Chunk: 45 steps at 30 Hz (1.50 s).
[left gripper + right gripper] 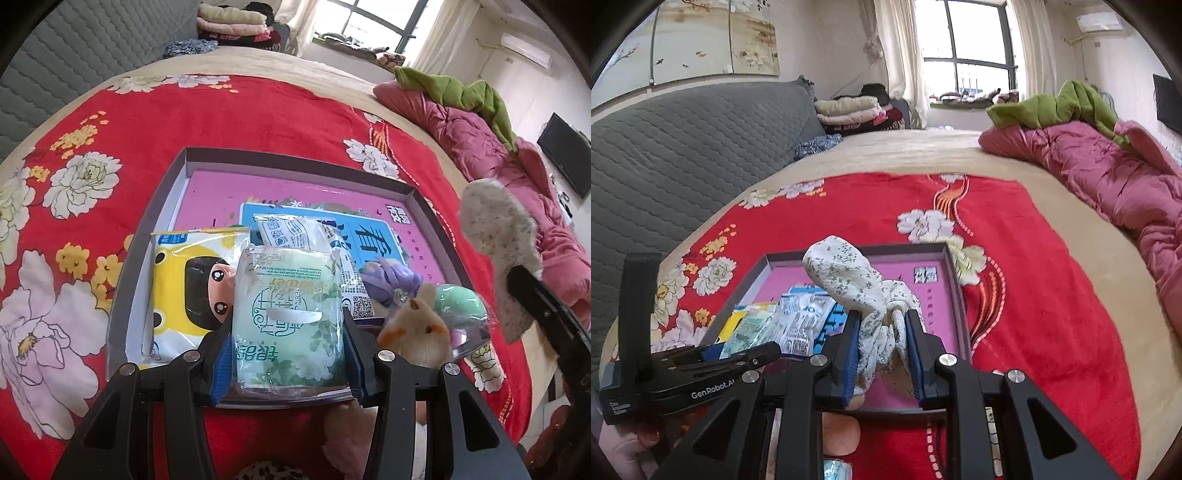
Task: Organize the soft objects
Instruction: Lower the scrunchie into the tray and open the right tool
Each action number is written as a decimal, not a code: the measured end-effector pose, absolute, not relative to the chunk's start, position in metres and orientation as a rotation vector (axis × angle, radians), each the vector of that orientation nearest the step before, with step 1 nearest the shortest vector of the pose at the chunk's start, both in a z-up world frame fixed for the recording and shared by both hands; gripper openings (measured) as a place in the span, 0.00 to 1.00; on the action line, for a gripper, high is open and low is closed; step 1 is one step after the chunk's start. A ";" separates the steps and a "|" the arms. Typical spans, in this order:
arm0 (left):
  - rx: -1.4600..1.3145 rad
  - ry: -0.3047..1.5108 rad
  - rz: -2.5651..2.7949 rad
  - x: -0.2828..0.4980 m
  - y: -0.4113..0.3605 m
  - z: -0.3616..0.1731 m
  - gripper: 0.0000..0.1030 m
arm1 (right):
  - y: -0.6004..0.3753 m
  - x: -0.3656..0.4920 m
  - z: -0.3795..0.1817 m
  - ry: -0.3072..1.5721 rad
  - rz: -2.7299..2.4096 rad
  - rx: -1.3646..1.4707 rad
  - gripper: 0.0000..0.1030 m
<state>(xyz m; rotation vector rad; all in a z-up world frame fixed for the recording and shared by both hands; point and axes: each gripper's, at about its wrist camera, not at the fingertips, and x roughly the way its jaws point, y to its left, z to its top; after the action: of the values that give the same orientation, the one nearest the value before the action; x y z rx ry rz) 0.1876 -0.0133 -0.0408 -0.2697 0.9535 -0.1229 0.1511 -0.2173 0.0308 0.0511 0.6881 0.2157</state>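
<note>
Two grippers are in my views, both over a shallow grey box [155, 236] that lies on the red floral blanket [221, 118] spread over the bed. My left gripper [286, 354] pinches a pale green tissue pack [288, 314] between its blue pads, one pad on each side of the pack, which stands upright above the box's near edge. My right gripper [882, 350] is clamped tight on a white flower-print sock [849, 280], whose bunched cloth fills the gap between the pads while its rounded end sticks up over the box's pink floor. Inside the box I see a yellow cartoon pack [184, 284] against the left wall, a clear white pack [291, 230] behind the green one, and, toward the right, a purple cloth knot [391, 280], a mint ball [461, 304] and a small tan plush animal [417, 328] by the near right corner. Beyond the box, a crumpled pink quilt [1108, 166] and a green cloth [1067, 103] lie along the bed's far right side.
</note>
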 end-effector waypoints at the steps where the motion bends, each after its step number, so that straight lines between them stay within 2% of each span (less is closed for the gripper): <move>1: -0.270 0.955 -0.126 0.188 -0.013 -0.042 0.50 | -0.216 0.152 0.028 0.695 0.220 0.052 0.23; 25: -0.287 0.974 -0.166 0.190 -0.012 -0.047 0.50 | -0.190 0.163 -0.011 0.780 0.222 -0.068 0.26; 36: -0.292 0.976 -0.168 0.190 -0.010 -0.047 0.50 | -0.189 0.157 -0.002 0.741 0.212 -0.094 0.44; 43: -0.284 0.974 -0.165 0.190 -0.010 -0.046 0.50 | -0.191 0.155 0.008 0.722 0.217 -0.094 0.47; 45: -0.280 0.975 -0.163 0.189 -0.010 -0.046 0.50 | -0.193 0.156 0.009 0.719 0.208 -0.095 0.52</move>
<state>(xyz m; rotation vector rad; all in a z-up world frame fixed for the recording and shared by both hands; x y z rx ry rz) 0.1895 -0.0104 -0.0459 -0.2797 0.9750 -0.1625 0.1556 -0.1925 0.0093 -0.0954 0.7189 0.2082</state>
